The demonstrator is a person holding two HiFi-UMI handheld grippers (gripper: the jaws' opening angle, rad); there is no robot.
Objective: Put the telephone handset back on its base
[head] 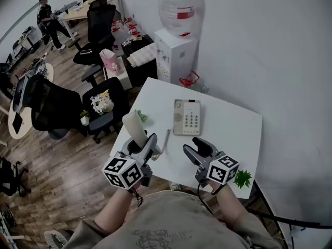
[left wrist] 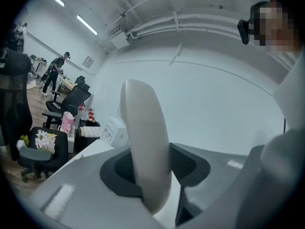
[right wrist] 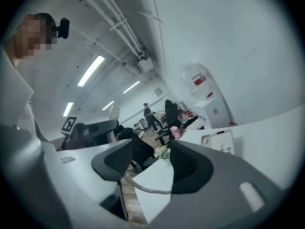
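The cream telephone handset (head: 134,124) stands almost upright over the near left part of the white table (head: 233,123), and my left gripper (head: 142,145) is shut on its lower part. In the left gripper view the handset (left wrist: 143,128) fills the gap between the dark pads (left wrist: 188,162). Its coiled cord (head: 166,143) trails toward the telephone base (head: 187,117), which lies flat at mid-table with an empty cradle and keypad. My right gripper (head: 194,145) hovers just near of the base, open and empty. In the right gripper view the base (right wrist: 219,141) lies ahead to the right, and the cord (right wrist: 143,187) runs beyond the open gripper (right wrist: 151,160).
A small green plant (head: 242,178) sits at the table's near right corner. A water dispenser (head: 176,45) stands against the wall behind the table. Black office chairs (head: 101,19), one with flowers (head: 102,102) on it, stand left of the table. A person (head: 46,12) is far back.
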